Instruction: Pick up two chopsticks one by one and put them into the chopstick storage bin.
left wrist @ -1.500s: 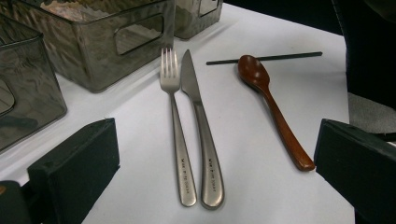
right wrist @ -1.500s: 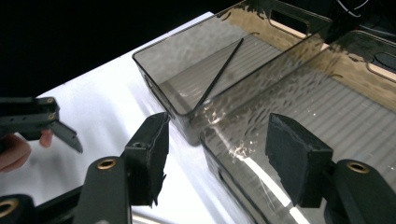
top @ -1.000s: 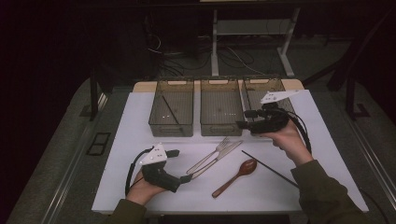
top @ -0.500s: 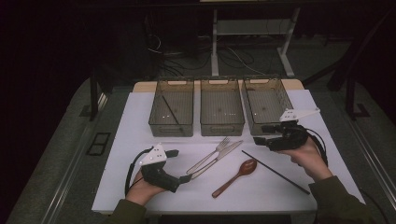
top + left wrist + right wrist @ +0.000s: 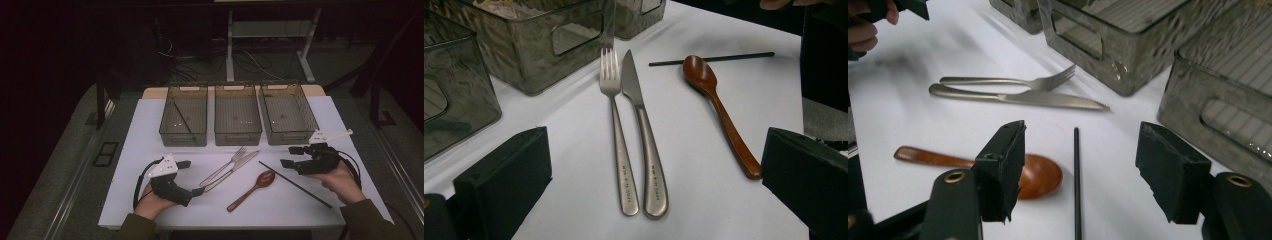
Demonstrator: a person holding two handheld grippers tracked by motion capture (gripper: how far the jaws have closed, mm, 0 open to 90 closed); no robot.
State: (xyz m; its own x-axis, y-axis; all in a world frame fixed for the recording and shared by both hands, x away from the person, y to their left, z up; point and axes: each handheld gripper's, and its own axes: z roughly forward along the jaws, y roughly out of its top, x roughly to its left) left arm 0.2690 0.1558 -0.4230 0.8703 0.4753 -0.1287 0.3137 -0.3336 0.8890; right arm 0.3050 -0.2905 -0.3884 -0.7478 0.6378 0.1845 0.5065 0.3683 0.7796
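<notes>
On the white mat lie a steel fork and knife side by side, a brown wooden spoon and a black chopstick. My left gripper rests at the mat's front left, open, its jaws pointing at the fork and knife handles. My right gripper hovers open at the right, just above the chopstick's far end. In the right gripper view the chopstick runs between the spread jaws of that gripper, untouched, with the spoon bowl behind the left jaw.
Three clear grey bins stand in a row at the back of the mat: left, middle, right. A second black chopstick lies in the left bin. The table's front edge runs just under both hands.
My right gripper has come away from above the right bin, moving toward the person and down to the chopstick's far end. The left gripper has stayed put.
</notes>
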